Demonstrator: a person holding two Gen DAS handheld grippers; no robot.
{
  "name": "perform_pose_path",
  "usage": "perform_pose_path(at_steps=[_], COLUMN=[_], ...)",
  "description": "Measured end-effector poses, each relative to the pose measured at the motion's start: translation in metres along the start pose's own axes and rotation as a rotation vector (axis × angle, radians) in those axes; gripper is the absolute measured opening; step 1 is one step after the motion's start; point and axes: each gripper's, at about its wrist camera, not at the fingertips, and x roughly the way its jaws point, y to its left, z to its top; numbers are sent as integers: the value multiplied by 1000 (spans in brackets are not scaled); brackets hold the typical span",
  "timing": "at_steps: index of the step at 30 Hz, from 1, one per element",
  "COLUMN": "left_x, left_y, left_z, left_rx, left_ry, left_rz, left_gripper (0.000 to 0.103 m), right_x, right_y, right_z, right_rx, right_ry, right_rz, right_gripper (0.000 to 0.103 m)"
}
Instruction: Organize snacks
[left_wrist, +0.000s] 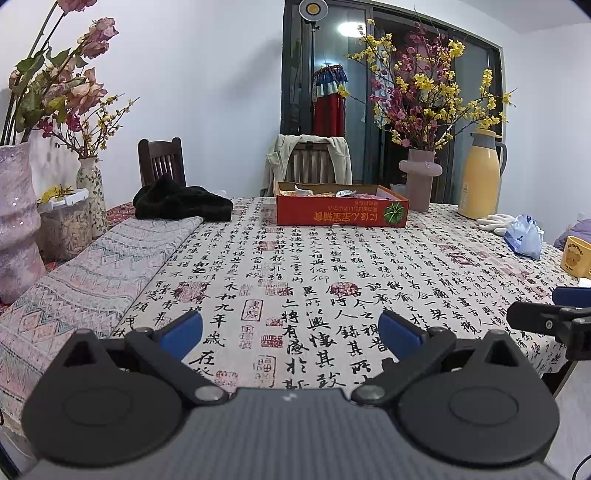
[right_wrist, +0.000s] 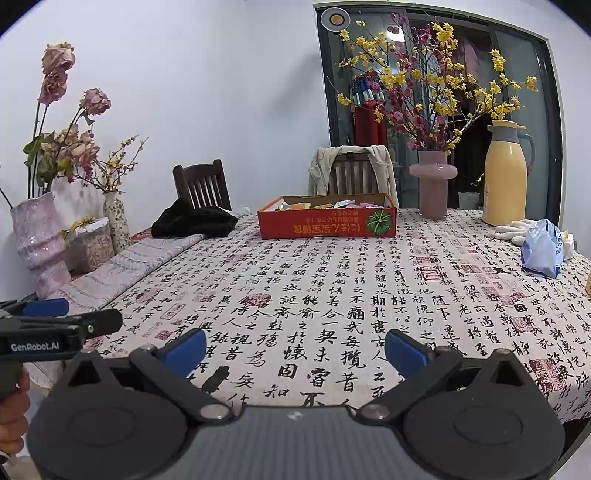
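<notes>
A shallow red cardboard box (left_wrist: 341, 213) (right_wrist: 327, 222) holding several wrapped snacks stands at the far middle of the table. My left gripper (left_wrist: 290, 332) hovers open over the near table edge, nothing between its blue pads. My right gripper (right_wrist: 295, 350) is likewise open and empty at the near edge, far from the box. Each gripper shows at the side of the other's view: the right one's body (left_wrist: 554, 321) and the left one's body (right_wrist: 55, 328), held by a hand (right_wrist: 14, 413).
The table carries a calligraphy-print cloth (right_wrist: 332, 295), a patterned runner (left_wrist: 92, 269), a black garment (left_wrist: 181, 203), a pink vase of flowers (right_wrist: 433, 184), a yellow thermos (right_wrist: 504, 177), white gloves (right_wrist: 513, 227), a blue plastic bag (right_wrist: 543, 251), a yellow mug (left_wrist: 576, 256). Vases (left_wrist: 18, 221) stand left; chairs (right_wrist: 354, 173) behind.
</notes>
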Motion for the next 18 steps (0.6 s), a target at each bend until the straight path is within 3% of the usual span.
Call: perform_pose_path(at_steps=[18], left_x=[-1], left_y=[0], left_z=[1], left_rx=[12], left_ry=[-10], left_rz=[-9], left_gripper=[103], right_x=[0], right_y=[-3], right_z=[1], right_rx=[9], right_ry=[-2], right_rz=[-3], right_gripper=[103])
